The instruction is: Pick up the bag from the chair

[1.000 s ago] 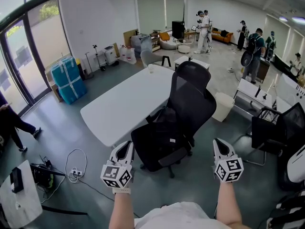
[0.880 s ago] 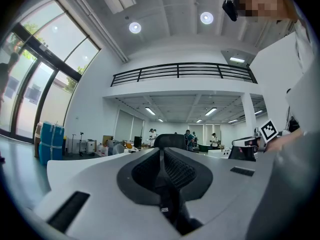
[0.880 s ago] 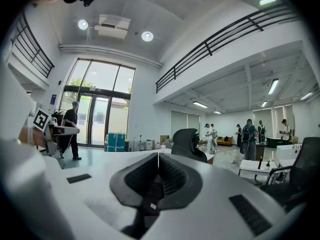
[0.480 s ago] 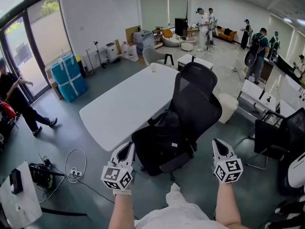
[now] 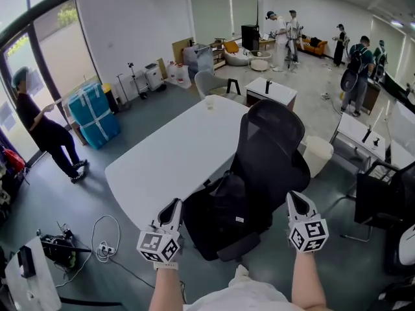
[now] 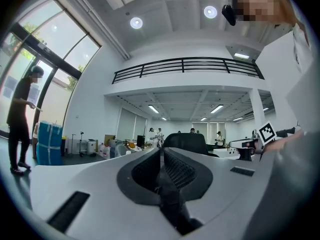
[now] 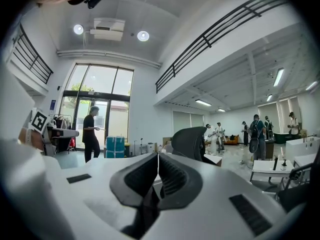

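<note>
left gripper [image 5: 172, 207] and right gripper [image 5: 294, 199] were kept shut, nothing held. against a second earlier, the office chair [image 5: 275, 141] was brought closer, framed between them. black bag [image 5: 220, 203] was still left on the seat, untouched; approach judged underway.

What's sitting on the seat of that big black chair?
A soft black bag lies on the black mesh-backed office chair. The bag covers most of the seat, so anything beneath stays hidden.
</note>
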{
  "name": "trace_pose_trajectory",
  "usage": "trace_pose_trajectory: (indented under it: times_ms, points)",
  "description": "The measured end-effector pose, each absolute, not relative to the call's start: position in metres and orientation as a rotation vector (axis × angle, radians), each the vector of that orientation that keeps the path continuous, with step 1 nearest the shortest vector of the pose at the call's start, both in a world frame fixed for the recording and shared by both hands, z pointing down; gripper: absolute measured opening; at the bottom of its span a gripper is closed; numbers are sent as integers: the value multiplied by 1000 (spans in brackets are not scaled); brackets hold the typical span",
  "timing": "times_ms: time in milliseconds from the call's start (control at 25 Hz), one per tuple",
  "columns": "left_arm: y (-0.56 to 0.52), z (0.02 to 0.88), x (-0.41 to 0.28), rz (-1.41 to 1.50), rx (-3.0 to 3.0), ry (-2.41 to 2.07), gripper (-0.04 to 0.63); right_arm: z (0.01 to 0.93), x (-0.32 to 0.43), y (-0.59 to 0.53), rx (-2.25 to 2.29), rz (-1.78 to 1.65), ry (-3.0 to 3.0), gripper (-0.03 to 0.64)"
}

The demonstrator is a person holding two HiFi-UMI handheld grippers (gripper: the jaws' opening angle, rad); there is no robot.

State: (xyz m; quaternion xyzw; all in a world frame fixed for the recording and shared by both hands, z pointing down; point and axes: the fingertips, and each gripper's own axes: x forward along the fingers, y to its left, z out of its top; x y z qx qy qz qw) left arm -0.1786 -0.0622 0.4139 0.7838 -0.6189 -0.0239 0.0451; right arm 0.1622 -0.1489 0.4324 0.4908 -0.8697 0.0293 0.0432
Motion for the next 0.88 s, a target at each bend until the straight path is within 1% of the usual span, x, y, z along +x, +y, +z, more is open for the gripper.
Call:
trace_pose_trajectory:
  times_ms: [400, 880]
  points:
    - [-129, 419, -161, -65, 2399, -1883, 44, 438, 159, -218, 1450, 100, -2694, 20]
    - [-161, 439, -160, -37, 2408, -1829, 44, 453, 149, -234, 1427, 123, -2697, 20]
